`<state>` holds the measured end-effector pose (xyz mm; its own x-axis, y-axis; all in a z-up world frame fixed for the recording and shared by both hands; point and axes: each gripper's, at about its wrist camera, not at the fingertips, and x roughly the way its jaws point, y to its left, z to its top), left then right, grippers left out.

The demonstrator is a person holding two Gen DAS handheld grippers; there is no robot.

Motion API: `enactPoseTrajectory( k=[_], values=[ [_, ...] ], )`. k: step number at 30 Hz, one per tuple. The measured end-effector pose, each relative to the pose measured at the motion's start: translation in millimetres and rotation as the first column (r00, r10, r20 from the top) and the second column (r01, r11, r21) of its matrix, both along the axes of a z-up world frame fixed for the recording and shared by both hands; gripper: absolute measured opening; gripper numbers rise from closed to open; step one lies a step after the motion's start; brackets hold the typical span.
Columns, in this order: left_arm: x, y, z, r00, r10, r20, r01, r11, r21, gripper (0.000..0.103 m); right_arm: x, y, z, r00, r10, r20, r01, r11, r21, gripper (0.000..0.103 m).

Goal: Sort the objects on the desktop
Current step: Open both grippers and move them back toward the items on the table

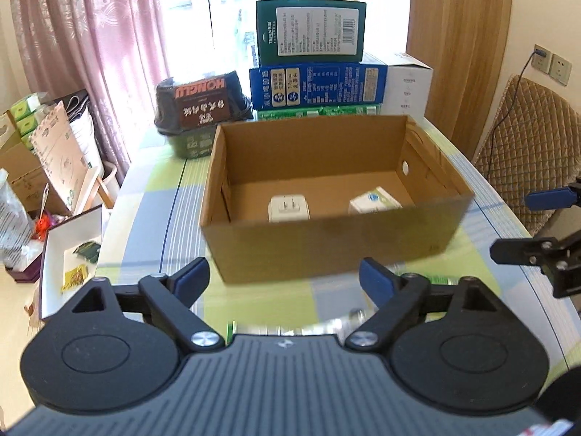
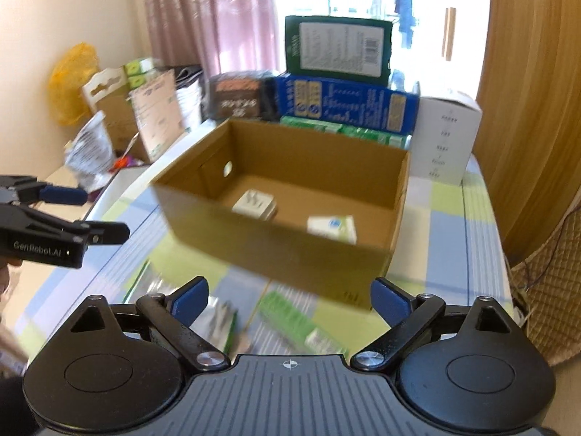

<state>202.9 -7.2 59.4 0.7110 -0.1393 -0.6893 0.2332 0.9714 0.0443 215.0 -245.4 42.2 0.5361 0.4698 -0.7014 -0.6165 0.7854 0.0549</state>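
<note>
Two items inside open cardboard box [image 1: 326, 243] on checked worktop [image 1: 152, 218]: white plug adapter [image 1: 288, 208], small white carton [image 1: 374, 200], left gripper [image 1: 283, 283] spread empty, right gripper [image 2: 290, 299] spread empty, blurred packets [image 2: 301, 323], perhaps green, near it.

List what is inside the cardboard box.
Inside the cardboard box lie a white plug adapter and a small white carton, apart from each other. The near wall hides the front strip of the floor, so anything there cannot be seen.
</note>
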Motion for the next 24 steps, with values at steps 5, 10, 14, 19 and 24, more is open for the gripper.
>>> enactPoseTrajectory(
  k=[5, 10, 14, 19, 24],
  values=[
    [-42.3, 3.3, -11.5, 1.000, 0.004, -0.017, -0.004, 1.000, 0.002, 0.094, -34.8, -10.8, -10.7, 1.000, 0.015, -0.019, -0.015, 1.000, -0.021, 0.097],
    [-74.8, 6.9, -28.1, 0.999, 0.004, -0.039, -0.004, 1.000, -0.007, 0.098, -65.2, -20.2, -24.4, 0.999, -0.001, -0.039, 0.000, 0.999, -0.033, 0.098],
    [-89.3, 9.2, -42.7, 0.998, 0.004, -0.065, -0.005, 1.000, -0.010, 0.099, -84.3, -27.8, -38.6, 0.998, -0.043, -0.055, 0.041, 0.999, -0.025, 0.099],
    [-99.2, 9.2, -57.5, 0.997, -0.002, -0.077, 0.001, 1.000, -0.016, 0.102, -98.3, -32.4, -63.4, 0.986, -0.122, -0.113, 0.123, 0.992, 0.003, 0.101],
    [-102.6, 9.6, -76.1, 0.995, -0.007, -0.095, 0.007, 1.000, 0.000, 0.101, -111.6, -28.3, -88.7, 0.977, -0.170, -0.129, 0.172, 0.985, 0.006, 0.101]
  ],
)
